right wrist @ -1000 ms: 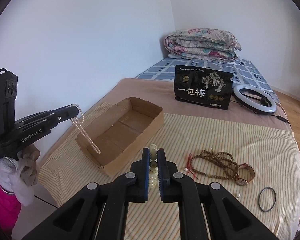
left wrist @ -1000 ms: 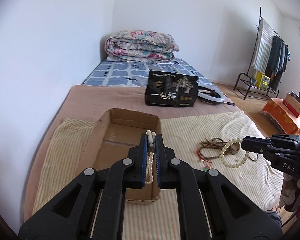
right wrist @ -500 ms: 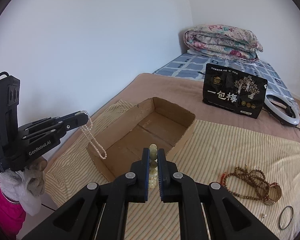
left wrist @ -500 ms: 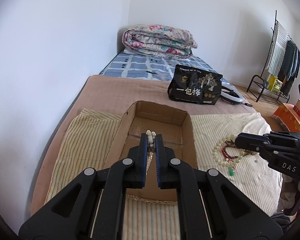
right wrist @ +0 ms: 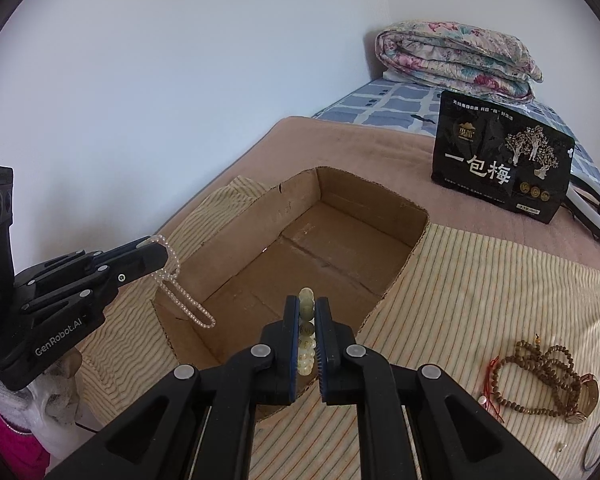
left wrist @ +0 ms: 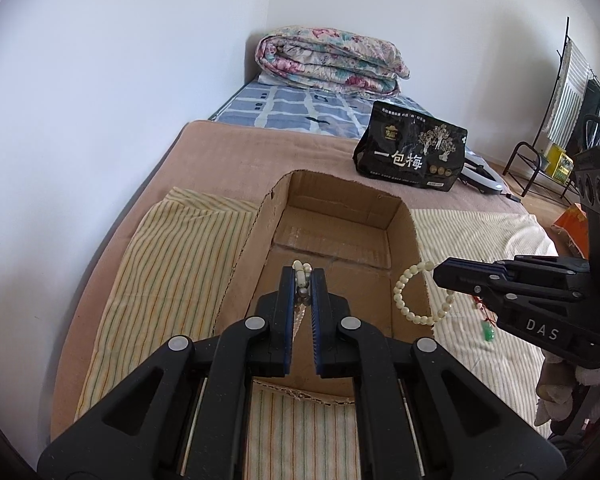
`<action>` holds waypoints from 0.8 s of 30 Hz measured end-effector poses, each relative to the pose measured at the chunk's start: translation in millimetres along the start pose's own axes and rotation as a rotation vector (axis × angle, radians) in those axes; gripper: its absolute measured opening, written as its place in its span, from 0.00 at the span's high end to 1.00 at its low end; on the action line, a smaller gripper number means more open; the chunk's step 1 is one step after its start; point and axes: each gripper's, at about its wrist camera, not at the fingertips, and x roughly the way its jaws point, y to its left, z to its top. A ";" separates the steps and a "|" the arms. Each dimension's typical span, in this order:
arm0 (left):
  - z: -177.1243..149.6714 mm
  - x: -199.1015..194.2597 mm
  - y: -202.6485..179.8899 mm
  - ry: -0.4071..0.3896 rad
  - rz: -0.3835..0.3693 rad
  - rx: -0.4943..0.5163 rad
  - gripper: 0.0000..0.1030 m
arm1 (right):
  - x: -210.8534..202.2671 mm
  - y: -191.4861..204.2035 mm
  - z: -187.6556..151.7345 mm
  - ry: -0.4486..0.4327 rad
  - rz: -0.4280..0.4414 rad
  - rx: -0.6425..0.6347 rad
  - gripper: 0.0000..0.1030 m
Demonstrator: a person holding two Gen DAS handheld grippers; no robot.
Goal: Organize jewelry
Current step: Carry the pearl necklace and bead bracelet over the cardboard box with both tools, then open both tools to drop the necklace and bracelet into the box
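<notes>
Sitting open on the striped cloth (right wrist: 480,280), the cardboard box (right wrist: 292,240) has a black bag (right wrist: 500,168) beyond it and a brown bead string (right wrist: 540,376) to its right. Above the box, the left gripper (left wrist: 302,280) has its jaws clamped on a pearl necklace (right wrist: 180,292); the right gripper (right wrist: 307,308) likewise pinches a pale bead bracelet (left wrist: 416,296).

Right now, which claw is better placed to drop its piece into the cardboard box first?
Left. The left claw dangles its pearl necklace inside the cardboard box; the bead bracelet hangs at the box's edge.
</notes>
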 end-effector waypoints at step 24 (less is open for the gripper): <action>-13.1 12.4 5.4 0.054 0.027 -0.016 0.67 | 2.7 3.4 -7.8 -0.014 -0.031 -0.009 0.51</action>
